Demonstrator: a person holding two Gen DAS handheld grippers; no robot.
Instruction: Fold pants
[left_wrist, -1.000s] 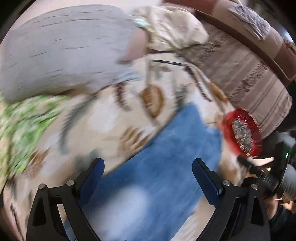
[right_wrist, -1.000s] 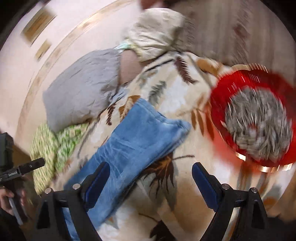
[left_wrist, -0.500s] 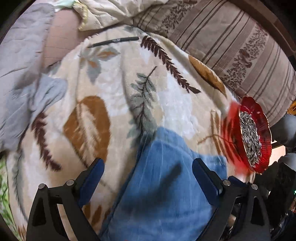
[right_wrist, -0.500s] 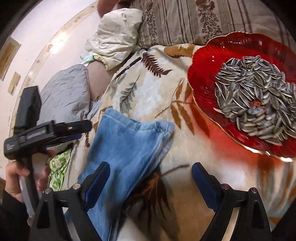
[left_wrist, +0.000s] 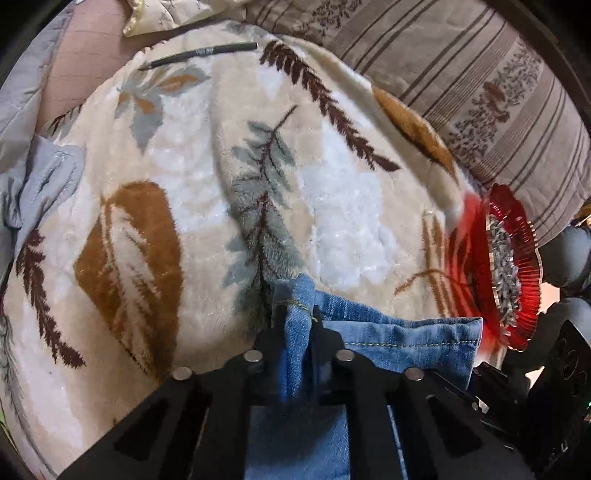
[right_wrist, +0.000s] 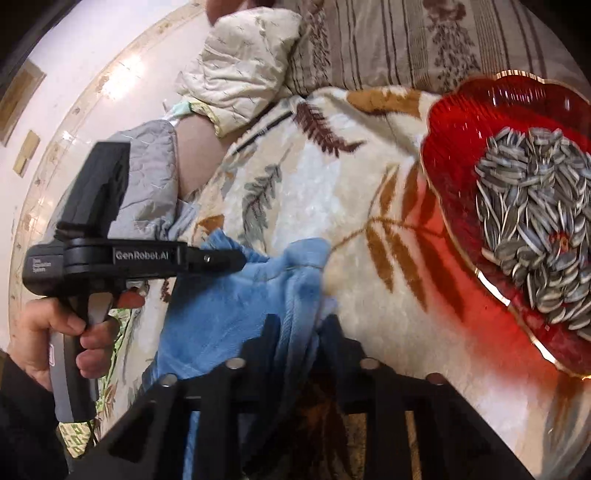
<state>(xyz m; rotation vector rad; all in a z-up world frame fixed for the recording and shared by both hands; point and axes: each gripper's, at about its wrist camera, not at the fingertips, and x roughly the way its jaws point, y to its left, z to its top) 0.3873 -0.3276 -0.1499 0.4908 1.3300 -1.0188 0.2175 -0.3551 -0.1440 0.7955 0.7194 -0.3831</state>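
Note:
Blue denim pants (left_wrist: 399, 339) lie folded lengthwise on a leaf-patterned blanket (left_wrist: 184, 155). My left gripper (left_wrist: 297, 325) is shut on one hem corner, and a pinch of denim stands up between its pads. In the right wrist view the pants (right_wrist: 229, 306) run toward the lower left, and my right gripper (right_wrist: 299, 328) is closing on the other hem corner with a fold of denim squeezed between its jaws. The left gripper (right_wrist: 240, 260) shows there too, held by a hand (right_wrist: 62, 332), its tip at the pants' far corner.
A red glass dish (right_wrist: 443, 122) full of sunflower seeds sits just right of the pants, also seen as the dish (left_wrist: 515, 221). A pen (left_wrist: 199, 53) lies at the blanket's far end. A striped cushion (left_wrist: 480, 92), a cream pillow (right_wrist: 240, 66) and a grey quilt (left_wrist: 22, 92) surround the blanket.
Both grippers came down onto the pants' hem end and went from wide open to closed, each on a hem corner. The left one travelled farther, across the blanket.

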